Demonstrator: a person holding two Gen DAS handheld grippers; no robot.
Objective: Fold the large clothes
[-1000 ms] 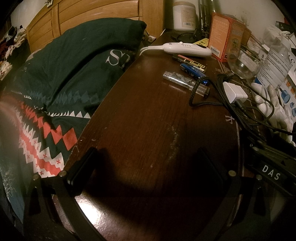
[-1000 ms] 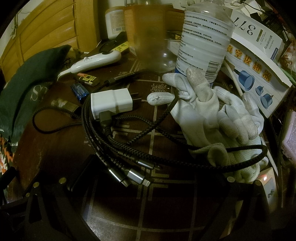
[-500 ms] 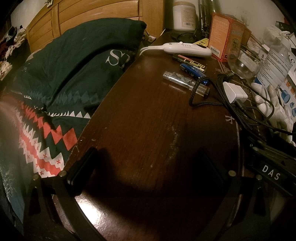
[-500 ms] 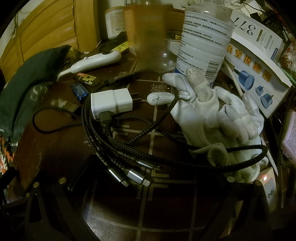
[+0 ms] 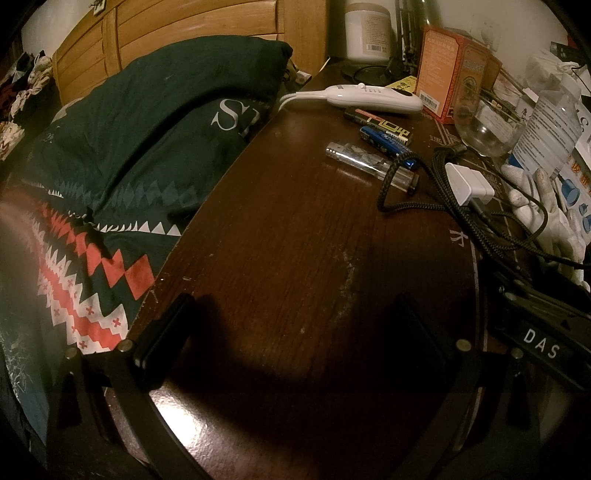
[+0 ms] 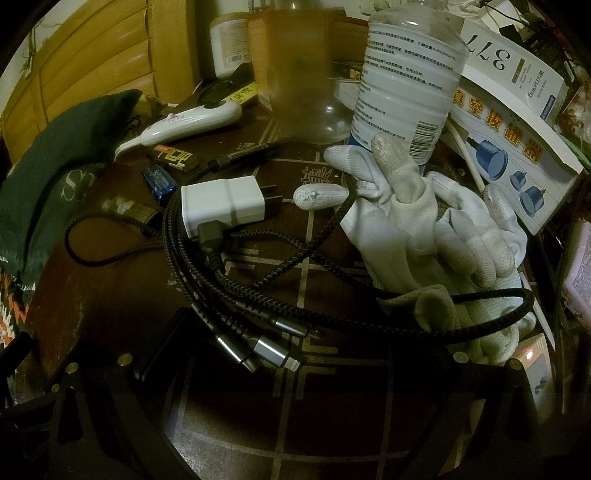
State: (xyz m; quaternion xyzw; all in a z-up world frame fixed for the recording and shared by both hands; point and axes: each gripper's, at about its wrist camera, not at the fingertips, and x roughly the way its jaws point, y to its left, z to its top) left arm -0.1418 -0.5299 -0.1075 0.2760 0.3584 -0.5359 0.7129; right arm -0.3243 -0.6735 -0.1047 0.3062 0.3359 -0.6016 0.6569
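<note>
A dark green cloth (image 5: 140,147) with white letters and a red and white zigzag band lies on the bed left of a dark wooden table (image 5: 295,266). It also shows at the left edge of the right wrist view (image 6: 55,173). My left gripper (image 5: 291,317) rests low over the bare table top, open and empty. My right gripper (image 6: 295,332) is open and empty over a tangle of black braided cables (image 6: 236,280), beside white gloves (image 6: 436,236). No clothing is held.
The table carries a white charger plug (image 6: 225,203), a white handset (image 5: 373,98), lighters and batteries (image 5: 373,162), a glass (image 5: 487,129), a plastic bottle (image 6: 406,81), boxes (image 6: 517,147) and a white jar (image 5: 365,29). A wooden headboard (image 5: 166,37) stands behind the cloth.
</note>
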